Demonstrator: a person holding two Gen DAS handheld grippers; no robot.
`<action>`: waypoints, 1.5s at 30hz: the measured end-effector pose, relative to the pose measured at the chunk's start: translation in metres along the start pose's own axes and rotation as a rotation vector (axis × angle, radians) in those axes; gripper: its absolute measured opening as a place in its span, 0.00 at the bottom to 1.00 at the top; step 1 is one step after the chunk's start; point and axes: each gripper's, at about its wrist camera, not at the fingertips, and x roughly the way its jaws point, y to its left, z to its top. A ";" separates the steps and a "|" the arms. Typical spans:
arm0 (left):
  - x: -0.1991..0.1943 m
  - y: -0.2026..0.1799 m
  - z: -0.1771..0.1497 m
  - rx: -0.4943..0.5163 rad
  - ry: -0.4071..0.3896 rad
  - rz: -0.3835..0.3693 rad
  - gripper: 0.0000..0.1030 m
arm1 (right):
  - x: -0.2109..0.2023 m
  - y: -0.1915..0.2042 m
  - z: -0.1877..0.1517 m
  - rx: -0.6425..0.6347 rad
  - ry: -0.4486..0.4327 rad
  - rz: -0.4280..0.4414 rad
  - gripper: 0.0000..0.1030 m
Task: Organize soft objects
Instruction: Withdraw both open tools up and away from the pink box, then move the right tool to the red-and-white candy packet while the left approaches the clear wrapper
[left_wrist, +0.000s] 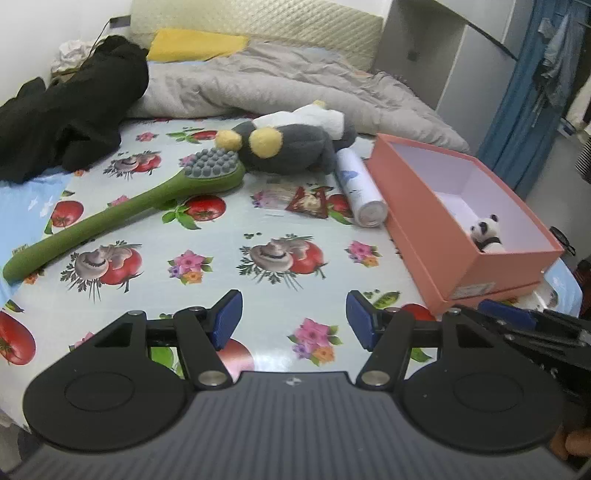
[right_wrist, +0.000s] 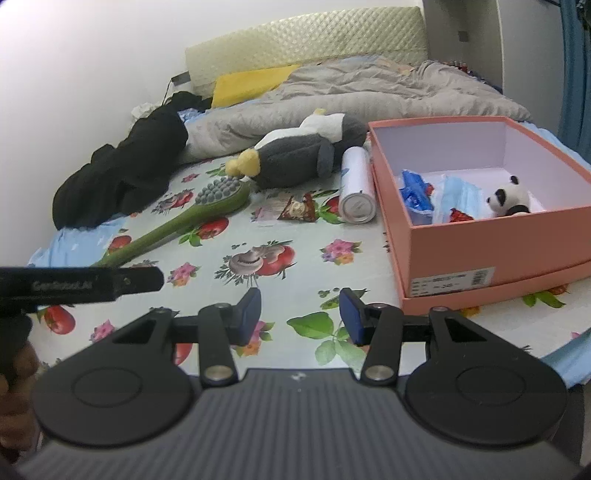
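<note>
A grey and white penguin plush (left_wrist: 295, 142) (right_wrist: 295, 155) with yellow feet lies on the fruit-patterned sheet near the quilt. To its right stands a pink box (left_wrist: 480, 266) (right_wrist: 491, 247), with a small panda plush (left_wrist: 487, 233) (right_wrist: 508, 199) inside beside blue packets (right_wrist: 417, 194). My left gripper (left_wrist: 293, 319) hangs open over the sheet, nothing between its fingers. My right gripper (right_wrist: 299, 317) is open too, just in front of the box's near left corner.
A green massage brush (left_wrist: 122, 214) (right_wrist: 177, 221) lies left of the penguin. A white cylinder (left_wrist: 360, 192) (right_wrist: 355, 192) and a snack wrapper (left_wrist: 306, 201) (right_wrist: 299, 210) lie beside the box. Black clothing (left_wrist: 62, 122) (right_wrist: 122, 173), a grey quilt (left_wrist: 280, 85) and a yellow pillow (left_wrist: 192, 44) fill the back.
</note>
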 end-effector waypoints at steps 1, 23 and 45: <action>0.005 0.003 0.001 -0.004 0.003 0.001 0.66 | 0.004 0.001 0.001 -0.004 0.002 0.002 0.48; 0.111 0.050 0.038 -0.080 0.037 0.058 0.66 | 0.100 0.014 0.027 -0.046 0.047 0.065 0.48; 0.252 0.057 0.115 -0.098 0.052 -0.077 0.66 | 0.240 -0.003 0.073 -0.086 0.056 0.034 0.48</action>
